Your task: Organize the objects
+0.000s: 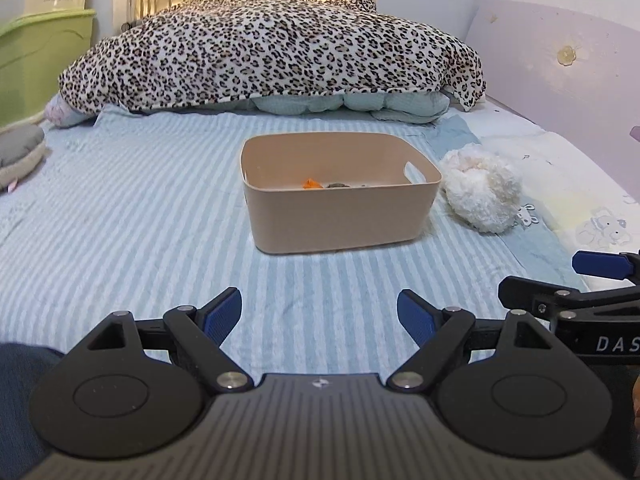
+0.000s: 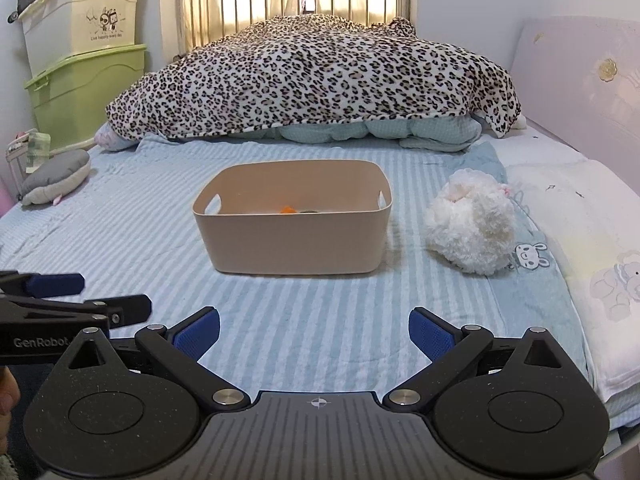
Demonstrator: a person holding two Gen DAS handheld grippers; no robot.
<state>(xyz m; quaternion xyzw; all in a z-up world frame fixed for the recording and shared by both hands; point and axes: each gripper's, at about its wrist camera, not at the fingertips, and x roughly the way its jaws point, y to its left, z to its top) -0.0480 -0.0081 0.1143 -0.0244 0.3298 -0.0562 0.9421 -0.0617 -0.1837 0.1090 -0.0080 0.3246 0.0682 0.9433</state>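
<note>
A beige plastic bin (image 1: 332,216) (image 2: 296,240) stands on the striped blue bedsheet (image 1: 140,220) ahead of both grippers. Inside it lie a small orange object (image 1: 312,184) (image 2: 288,210) and a dark grey object (image 1: 339,186) (image 2: 309,211). A white fluffy plush toy (image 1: 482,188) (image 2: 472,226) lies on the bed just right of the bin. My left gripper (image 1: 320,316) is open and empty, well short of the bin. My right gripper (image 2: 314,332) is open and empty beside it, also short of the bin. Each gripper shows at the edge of the other's view.
A leopard-print blanket (image 1: 272,48) (image 2: 316,76) is heaped over bedding at the far end. A grey cushion (image 1: 20,152) (image 2: 56,176) lies at the left edge. Storage boxes (image 2: 80,60) stand at the left. A pillow (image 2: 580,248) and a headboard (image 2: 580,80) are at the right.
</note>
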